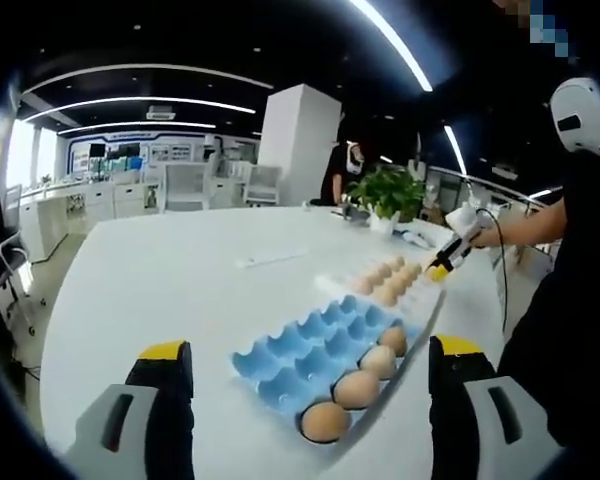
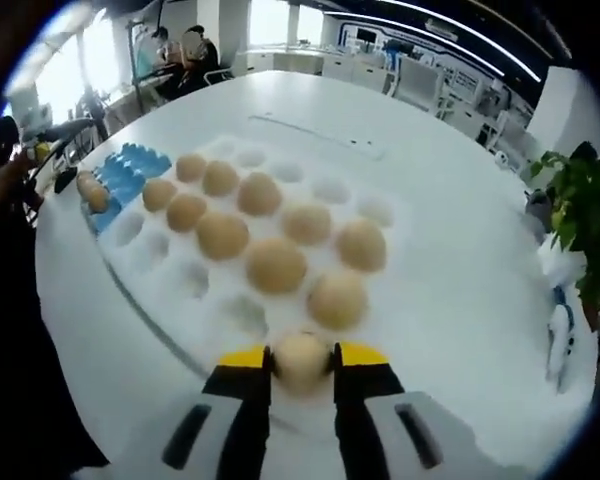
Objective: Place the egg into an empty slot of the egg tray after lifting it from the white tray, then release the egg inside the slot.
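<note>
Office space with bright ceiling strips and white cabinets lies behind a broad white table (image 1: pixel 180 290), where a potted plant (image 1: pixel 388 190) stands at the far edge. Taking the blue egg tray (image 1: pixel 320 345) as landmark: in the left gripper view it sits on the table between the two jaws of the left hand-held gripper (image 1: pixel 310 380), which stand wide apart with nothing between them. Four brown eggs fill the slots along the blue egg tray's right-hand row, the nearest egg (image 1: pixel 324 421) lowest in the picture; its other slots are bare. Beyond the far end of the blue egg tray lies the white tray (image 1: pixel 385 283), its eggs small and hard to count from here. Further beyond that, the right hand-held gripper (image 1: pixel 442 266) reaches in, held by a person whose sleeve and body are cut off at the picture's right side.

In the right gripper view the right hand-held gripper (image 2: pixel 302 362) has its yellow-tipped jaws closed against the sides of a pale egg (image 2: pixel 302 360); the lower part of this egg is hidden between the jaws, and whether it rests in the white tray (image 2: pixel 380 290) or is raised off it cannot be told. It sits at the end of the white tray farthest from the blue egg tray (image 2: pixel 120 175), which shows small and partly cut off by a dark arm. Around ten more eggs lie in the white tray between the two, somewhat blurred.
</note>
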The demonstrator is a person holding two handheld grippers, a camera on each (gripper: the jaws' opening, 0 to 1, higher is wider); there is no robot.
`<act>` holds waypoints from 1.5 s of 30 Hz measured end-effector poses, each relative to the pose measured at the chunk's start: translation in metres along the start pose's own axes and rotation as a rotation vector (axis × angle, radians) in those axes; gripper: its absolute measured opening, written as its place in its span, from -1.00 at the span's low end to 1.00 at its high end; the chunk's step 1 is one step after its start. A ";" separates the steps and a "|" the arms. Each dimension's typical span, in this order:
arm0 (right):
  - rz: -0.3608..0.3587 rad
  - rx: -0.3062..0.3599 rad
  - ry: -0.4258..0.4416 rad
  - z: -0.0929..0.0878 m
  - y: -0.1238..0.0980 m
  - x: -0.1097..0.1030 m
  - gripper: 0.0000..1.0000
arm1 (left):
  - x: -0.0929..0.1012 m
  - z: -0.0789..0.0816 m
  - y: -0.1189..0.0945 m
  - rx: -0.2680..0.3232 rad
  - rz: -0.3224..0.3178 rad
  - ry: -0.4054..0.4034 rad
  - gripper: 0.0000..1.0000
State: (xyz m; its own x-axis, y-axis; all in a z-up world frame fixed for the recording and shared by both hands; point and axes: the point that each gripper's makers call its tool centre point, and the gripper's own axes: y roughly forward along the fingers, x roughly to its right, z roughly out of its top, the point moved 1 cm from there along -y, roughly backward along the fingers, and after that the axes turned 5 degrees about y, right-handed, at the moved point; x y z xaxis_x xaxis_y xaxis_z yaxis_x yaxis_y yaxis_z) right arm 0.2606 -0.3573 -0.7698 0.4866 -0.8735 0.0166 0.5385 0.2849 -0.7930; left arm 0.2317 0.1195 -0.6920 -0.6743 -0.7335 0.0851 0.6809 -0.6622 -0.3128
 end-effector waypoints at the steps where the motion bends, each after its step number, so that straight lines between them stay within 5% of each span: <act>1: -0.006 0.030 0.003 0.005 -0.005 0.001 -0.54 | 0.000 0.001 0.000 0.002 0.000 0.000 1.00; 17: 0.032 0.094 -0.114 0.035 -0.025 -0.028 -0.54 | -0.001 0.001 -0.003 0.013 0.010 0.019 1.00; 30: 0.158 0.164 -0.223 0.071 -0.019 -0.085 -0.54 | -0.002 0.001 -0.002 0.009 0.008 0.021 0.92; 45: 0.258 0.170 -0.298 0.082 -0.010 -0.125 -0.53 | -0.003 -0.002 -0.005 0.004 0.010 0.021 0.86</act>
State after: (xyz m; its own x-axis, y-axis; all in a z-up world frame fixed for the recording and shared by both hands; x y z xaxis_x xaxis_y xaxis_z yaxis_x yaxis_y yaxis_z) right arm 0.2507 -0.2183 -0.7137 0.7842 -0.6199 0.0254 0.4667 0.5624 -0.6826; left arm 0.2297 0.1249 -0.6921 -0.6732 -0.7368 0.0620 0.6888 -0.6554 -0.3098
